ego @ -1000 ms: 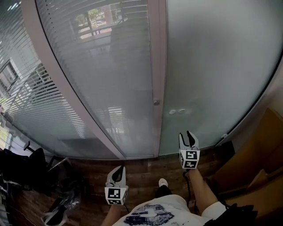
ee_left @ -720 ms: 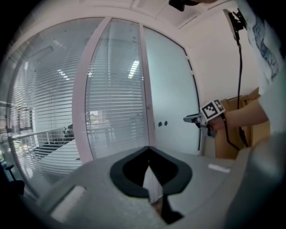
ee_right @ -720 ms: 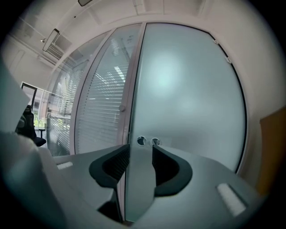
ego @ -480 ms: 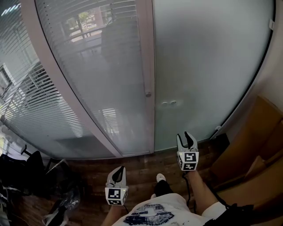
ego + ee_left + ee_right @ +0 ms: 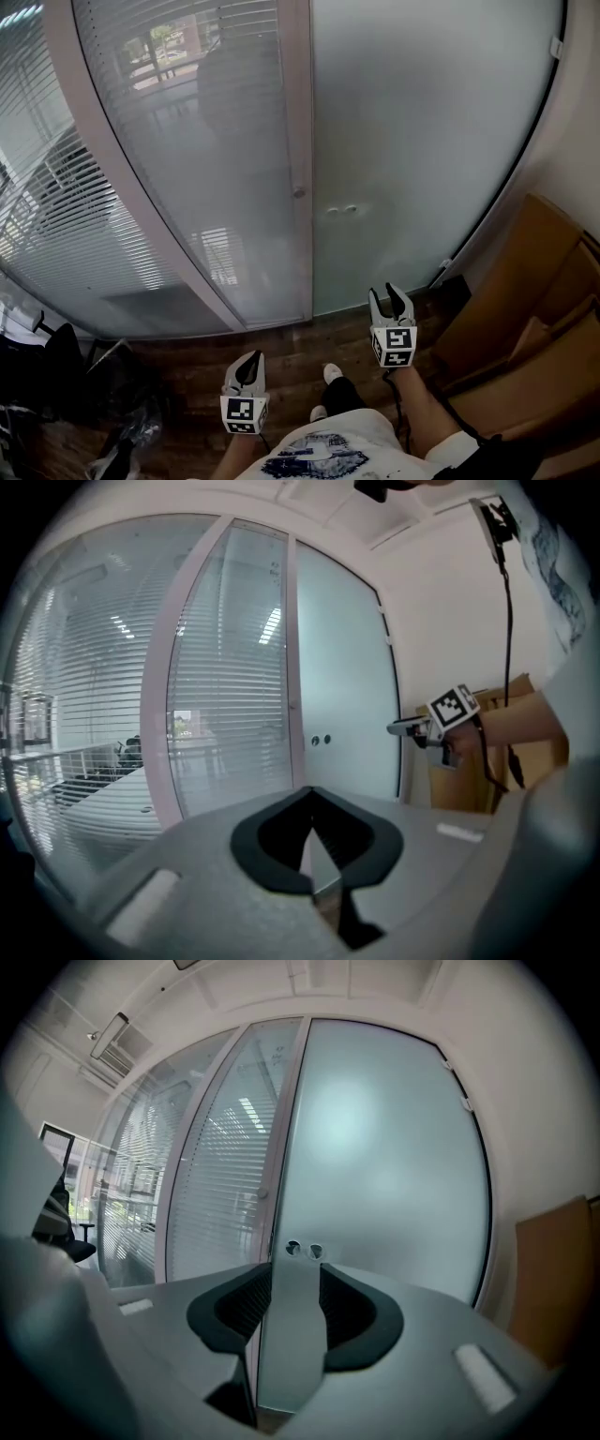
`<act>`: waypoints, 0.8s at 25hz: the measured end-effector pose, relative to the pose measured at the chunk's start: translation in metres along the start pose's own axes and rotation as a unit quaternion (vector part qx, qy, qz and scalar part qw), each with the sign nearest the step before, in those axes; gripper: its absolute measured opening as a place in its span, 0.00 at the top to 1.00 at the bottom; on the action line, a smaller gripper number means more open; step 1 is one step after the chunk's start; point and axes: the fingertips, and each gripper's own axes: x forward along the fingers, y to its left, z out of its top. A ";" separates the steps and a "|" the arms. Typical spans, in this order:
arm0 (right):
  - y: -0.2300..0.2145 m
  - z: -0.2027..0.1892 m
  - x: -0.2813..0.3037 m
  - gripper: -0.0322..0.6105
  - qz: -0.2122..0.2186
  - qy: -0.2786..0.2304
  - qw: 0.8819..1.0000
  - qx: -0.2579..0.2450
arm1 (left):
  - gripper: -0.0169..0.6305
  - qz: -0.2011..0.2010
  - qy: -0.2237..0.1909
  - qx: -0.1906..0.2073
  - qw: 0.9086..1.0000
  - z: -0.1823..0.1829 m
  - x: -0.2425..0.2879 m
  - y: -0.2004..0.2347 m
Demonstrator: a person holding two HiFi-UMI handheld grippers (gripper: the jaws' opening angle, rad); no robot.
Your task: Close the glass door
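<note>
- The right gripper point(image 5: 391, 302) is held out at the lower right of the head view. Its jaws stand apart with nothing between them, and the gap shows only frosted glass further off.
- The left gripper point(image 5: 248, 367) sits lower and closer to the body. Its jaws are closed together and hold nothing.
- Each gripper carries a marker cube point(image 5: 394, 345) with black-and-white square patterns and no readable words.
- The frosted glass door point(image 5: 422, 141) fills the upper right, straight ahead of the right gripper and well apart from it.
- The door's left edge runs along a pale upright frame post point(image 5: 298, 112). I cannot tell whether a slit remains between them.
- Two small round fittings point(image 5: 339, 211) sit on the door just beside that edge, and a small knob point(image 5: 299, 192) sits on the post.
- Left of the post are glass panels with horizontal blinds point(image 5: 187, 169).
- Cardboard boxes point(image 5: 525, 300) stand at the right, near the door's lower right corner.
- A black chair point(image 5: 56, 361) and dark clutter crowd the lower left.
- Bare wooden floor point(image 5: 187, 366) lies between the grippers and the door. The person's shoe point(image 5: 331, 373) is on it, between the two grippers.
</note>
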 end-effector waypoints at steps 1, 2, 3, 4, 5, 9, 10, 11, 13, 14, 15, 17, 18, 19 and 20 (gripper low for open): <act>0.000 0.000 -0.003 0.69 -0.001 0.000 1.000 -0.001 | 0.97 -0.001 -0.002 0.000 1.000 0.001 0.000 -0.001; 0.000 0.001 -0.006 0.69 -0.002 0.000 1.000 -0.002 | 0.97 -0.002 -0.003 -0.001 1.000 0.003 -0.001 -0.002; 0.000 0.001 -0.009 0.69 -0.002 0.000 1.000 -0.003 | 0.97 -0.002 -0.003 -0.002 1.000 0.003 -0.002 -0.003; 0.001 0.002 -0.013 0.69 -0.002 0.000 1.000 -0.003 | 0.97 -0.004 -0.002 -0.003 1.000 0.000 -0.003 -0.003; 0.002 0.003 -0.016 0.69 -0.002 -0.001 1.000 -0.002 | 0.97 -0.007 -0.001 -0.004 1.000 -0.003 -0.004 -0.004; 0.003 0.005 -0.028 0.69 -0.003 -0.002 1.000 -0.001 | 0.97 -0.011 0.003 -0.005 1.000 -0.005 -0.005 -0.009; 0.003 0.006 -0.031 0.69 -0.003 -0.002 1.000 -0.001 | 0.97 -0.015 0.003 -0.005 1.000 -0.007 -0.005 -0.011; 0.002 0.006 -0.034 0.70 -0.003 -0.002 1.000 -0.001 | 0.97 -0.018 0.004 -0.005 1.000 -0.009 -0.004 -0.012; 0.001 0.005 -0.038 0.70 -0.003 -0.001 1.000 -0.001 | 0.97 -0.020 0.006 -0.005 1.000 -0.010 -0.002 -0.014; 0.001 0.003 -0.039 0.70 -0.004 0.001 1.000 0.000 | 0.97 -0.020 0.009 -0.005 1.000 -0.009 -0.001 -0.015; -0.001 0.002 -0.041 0.70 -0.004 0.002 1.000 0.000 | 0.97 -0.020 0.010 -0.006 1.000 -0.009 0.000 -0.017; -0.003 0.000 -0.043 0.70 -0.005 0.006 1.000 0.001 | 0.97 -0.024 0.012 -0.006 1.000 -0.011 0.001 -0.021; -0.005 -0.001 -0.044 0.70 -0.005 0.006 1.000 0.002 | 0.97 -0.027 0.013 -0.007 1.000 -0.013 0.002 -0.023; -0.006 -0.001 -0.045 0.70 -0.005 0.007 1.000 0.003 | 0.97 -0.030 0.014 -0.007 0.999 -0.015 0.004 -0.025; -0.007 -0.001 -0.046 0.70 -0.005 0.007 1.000 0.003 | 0.97 -0.032 0.015 -0.007 0.999 -0.017 0.005 -0.027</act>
